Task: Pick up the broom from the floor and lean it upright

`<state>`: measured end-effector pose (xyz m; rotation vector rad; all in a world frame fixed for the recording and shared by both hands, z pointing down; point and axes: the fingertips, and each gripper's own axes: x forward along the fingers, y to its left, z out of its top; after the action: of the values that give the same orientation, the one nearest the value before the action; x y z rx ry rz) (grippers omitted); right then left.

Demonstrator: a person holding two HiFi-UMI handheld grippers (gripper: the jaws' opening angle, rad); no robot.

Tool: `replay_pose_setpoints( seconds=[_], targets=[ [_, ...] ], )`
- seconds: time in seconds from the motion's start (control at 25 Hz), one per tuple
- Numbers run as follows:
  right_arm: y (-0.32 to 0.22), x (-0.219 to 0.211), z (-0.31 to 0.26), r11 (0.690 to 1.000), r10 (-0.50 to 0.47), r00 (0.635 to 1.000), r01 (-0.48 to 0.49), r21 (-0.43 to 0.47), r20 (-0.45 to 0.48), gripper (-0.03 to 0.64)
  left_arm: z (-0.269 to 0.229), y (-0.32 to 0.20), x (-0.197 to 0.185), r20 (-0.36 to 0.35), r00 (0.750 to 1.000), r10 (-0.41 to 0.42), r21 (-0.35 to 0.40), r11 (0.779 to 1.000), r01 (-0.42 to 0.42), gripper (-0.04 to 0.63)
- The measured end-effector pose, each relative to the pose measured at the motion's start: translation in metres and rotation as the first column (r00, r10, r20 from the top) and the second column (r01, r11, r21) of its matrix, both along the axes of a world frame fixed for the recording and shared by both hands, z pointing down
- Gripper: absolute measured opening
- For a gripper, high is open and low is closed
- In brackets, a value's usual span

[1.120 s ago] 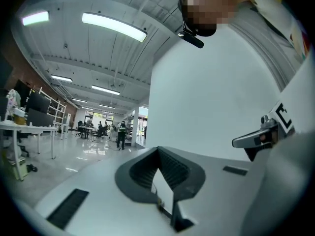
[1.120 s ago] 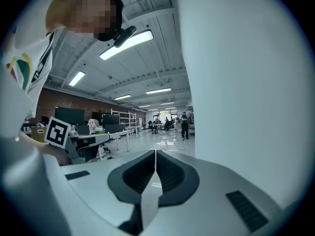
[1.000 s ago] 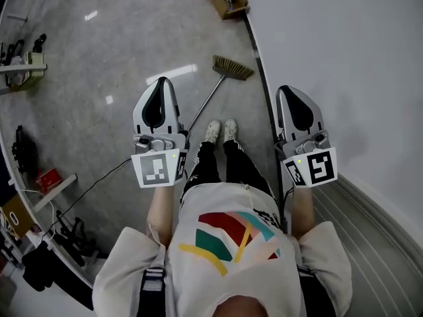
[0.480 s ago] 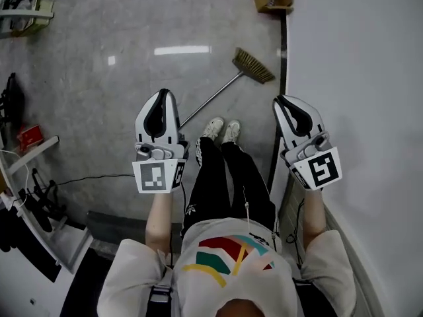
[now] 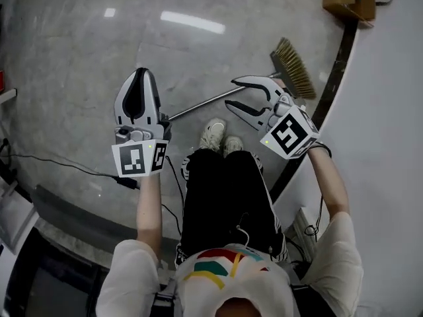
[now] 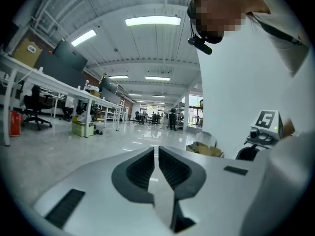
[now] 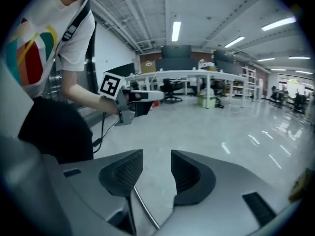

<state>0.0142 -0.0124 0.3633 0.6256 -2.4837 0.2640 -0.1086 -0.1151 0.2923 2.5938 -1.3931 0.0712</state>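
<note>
Broom [image 5: 293, 69] flat on floor, head far right near wall. My right gripper [image 5: 230, 92] just opened, empty, above handle [image 5: 198, 106]. Left gripper [image 5: 139, 78] closed, empty. I'd lower straight, straddle handle, squeeze.

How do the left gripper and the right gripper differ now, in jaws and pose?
The left gripper has its jaws shut; the right gripper has jaws apart, which have just been opening, the broom handle showing in their gap, ungripped. The left gripper points away from the person; the right gripper points sideways over the handle. Both hold nothing.
</note>
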Motion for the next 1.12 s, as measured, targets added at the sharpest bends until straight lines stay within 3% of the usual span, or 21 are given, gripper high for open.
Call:
replay_pose_setpoints(
  seconds=[0.12,0.28,0.4,0.48,0.6,0.72,0.8,0.96,1.12],
  targets=[
    [0.014,-0.054,0.118,0.97,-0.238,0.971,0.237,-0.056,-0.015,0.158,0.101,0.001,-0.041,-0.026,0.996,-0.085,-0.003,0.996,0.085,0.076],
    [0.049,-0.115,0.224,0.852,-0.515,0.857,0.508,-0.128,-0.02,0.158,0.194,0.007,-0.081,-0.036,0.986,-0.16,0.004,0.987,0.161,0.111],
    [0.075,-0.148,0.274,0.763,-0.635,0.773,0.624,-0.168,-0.009,0.157,0.232,0.017,-0.109,-0.033,0.974,-0.225,0.006,0.974,0.225,0.124],
    [0.088,-0.164,0.301,0.703,-0.699,0.714,0.683,-0.198,-0.019,0.156,0.246,0.028,-0.132,-0.028,0.953,-0.301,0.002,0.954,0.301,0.124],
    [0.099,-0.186,0.336,0.649,-0.755,0.649,0.724,-0.234,-0.089,0.156,0.262,0.047,-0.169,-0.028,0.92,-0.391,-0.027,0.92,0.39,0.124],
    [0.103,-0.196,0.355,0.624,-0.781,0.604,0.741,-0.25,-0.158,0.156,0.273,0.063,-0.19,-0.018,0.895,-0.446,-0.058,0.894,0.445,0.124],
    [0.106,-0.199,0.361,0.616,-0.788,0.588,0.745,-0.256,-0.184,0.156,0.278,0.065,-0.196,-0.004,0.891,-0.454,-0.071,0.889,0.453,0.124],
    [0.114,-0.194,0.381,0.587,-0.805,0.518,0.767,-0.26,-0.288,0.155,0.282,0.061,-0.198,0.006,0.891,-0.453,-0.069,0.889,0.452,0.124],
    [0.111,-0.196,0.386,0.642,-0.758,0.559,0.731,-0.231,-0.338,0.139,0.284,0.056,-0.195,0.002,0.901,-0.435,-0.076,0.898,0.434,0.124]
  ],
)
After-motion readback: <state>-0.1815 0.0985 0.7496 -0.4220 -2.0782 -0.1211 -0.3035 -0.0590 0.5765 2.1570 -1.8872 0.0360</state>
